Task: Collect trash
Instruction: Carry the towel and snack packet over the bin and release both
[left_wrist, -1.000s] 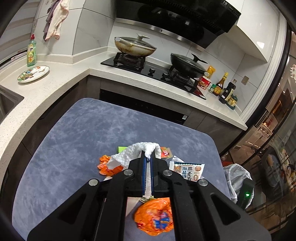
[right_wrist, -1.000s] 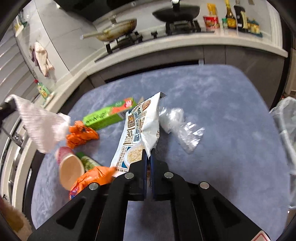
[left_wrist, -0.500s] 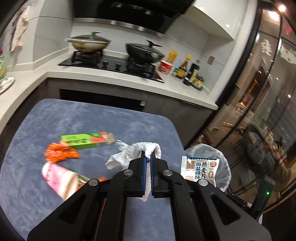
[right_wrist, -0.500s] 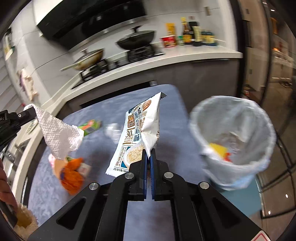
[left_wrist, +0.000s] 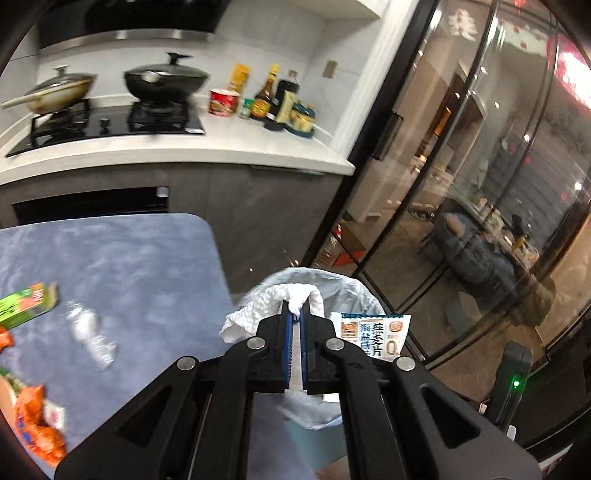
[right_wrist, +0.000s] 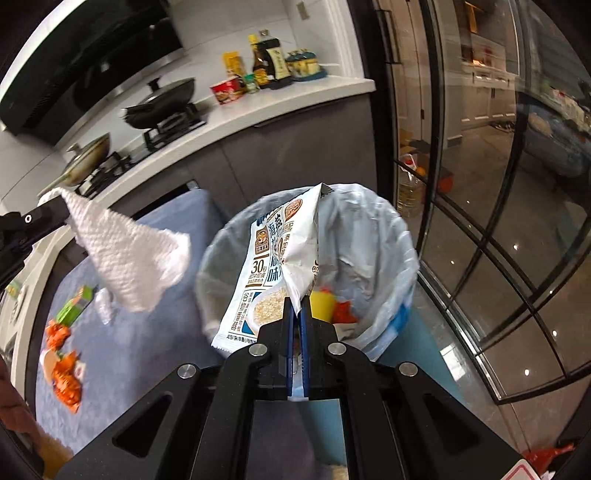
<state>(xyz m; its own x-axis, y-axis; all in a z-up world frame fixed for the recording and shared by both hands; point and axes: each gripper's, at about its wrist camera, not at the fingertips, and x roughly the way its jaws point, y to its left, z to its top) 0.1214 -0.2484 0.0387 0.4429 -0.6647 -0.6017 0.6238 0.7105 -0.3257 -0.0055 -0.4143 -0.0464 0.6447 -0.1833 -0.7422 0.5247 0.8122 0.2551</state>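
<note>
Two pieces of trash are held at once, one per gripper, presumably so that both can be dropped in a single trip.

From the left wrist view, the left gripper (left_wrist: 294, 314) is seen with its fingers closed on a crumpled white paper towel (left_wrist: 266, 306). The towel is pinched at its top fold between the blue pads and spills to the left of them. Beyond the fingertips the lined trash bin (left_wrist: 354, 288) is seen beside the blue bench (left_wrist: 129, 266).

From the right wrist view, the right gripper (right_wrist: 297, 306) is seen with its fingers clamped on the lower edge of an oatmeal packet (right_wrist: 273, 258). The packet rises from the fingers and is held over the bin's open mouth, where yellow and red scraps already lie. More wrappers are left on the bench.
</note>
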